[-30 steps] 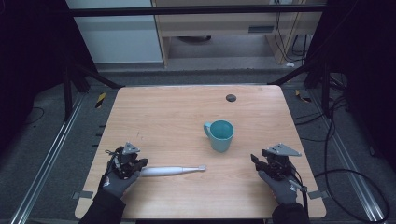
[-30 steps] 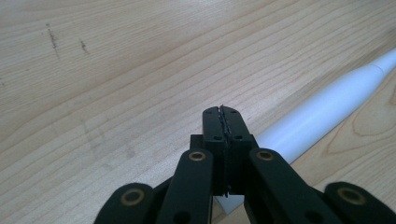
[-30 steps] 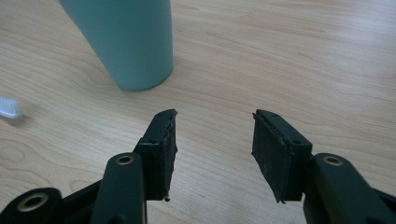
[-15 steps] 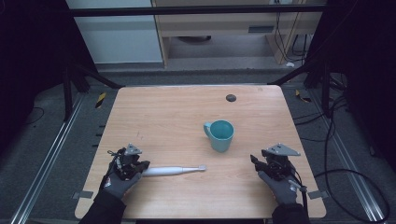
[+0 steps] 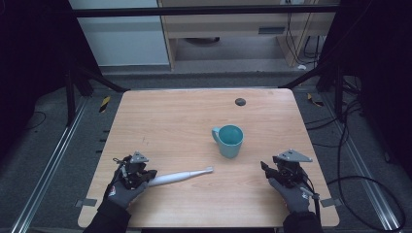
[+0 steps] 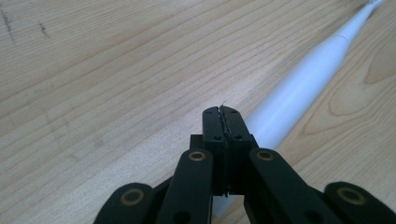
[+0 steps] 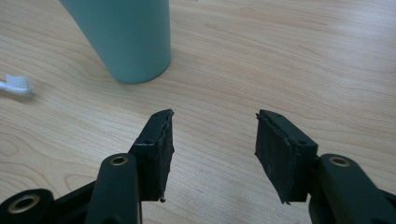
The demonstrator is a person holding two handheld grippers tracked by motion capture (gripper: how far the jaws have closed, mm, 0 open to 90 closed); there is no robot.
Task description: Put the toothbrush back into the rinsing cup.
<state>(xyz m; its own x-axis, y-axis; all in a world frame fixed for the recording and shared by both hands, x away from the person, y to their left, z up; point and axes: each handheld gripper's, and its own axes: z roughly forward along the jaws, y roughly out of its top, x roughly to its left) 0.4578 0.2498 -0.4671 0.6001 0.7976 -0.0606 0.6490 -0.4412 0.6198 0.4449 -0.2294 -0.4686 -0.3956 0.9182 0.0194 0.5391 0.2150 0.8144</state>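
A white toothbrush (image 5: 180,176) is laid flat on the wooden table (image 5: 170,121), near the front edge and a bit left of the middle. Its brush head is pointed toward the right, and its thick handle end is beside the left gripper (image 5: 137,175). In the left gripper view, the handle (image 6: 299,93) is seen running past the right side of the left gripper (image 6: 221,111), and the near end is hidden under the black arms. The two jaws are pressed tight together with nothing seen between them, so the toothbrush is not pinched at the tips. A blue-green cup (image 5: 229,140) is stood upright on the table, a little right of the middle, with its handle turned to the left. The cup (image 7: 119,37) is seen close in front in the right gripper view, and the white bristles (image 7: 16,85) are seen at the left edge. The right gripper (image 5: 272,170) is held over the front right part of the table, well apart from the cup. Its jaws (image 7: 212,140) are spread wide and nothing is held between them; bare wood is seen in the gap. A small dark round thing (image 5: 240,101) is seen on the table near the far edge. Both grippers are held by gloved hands.
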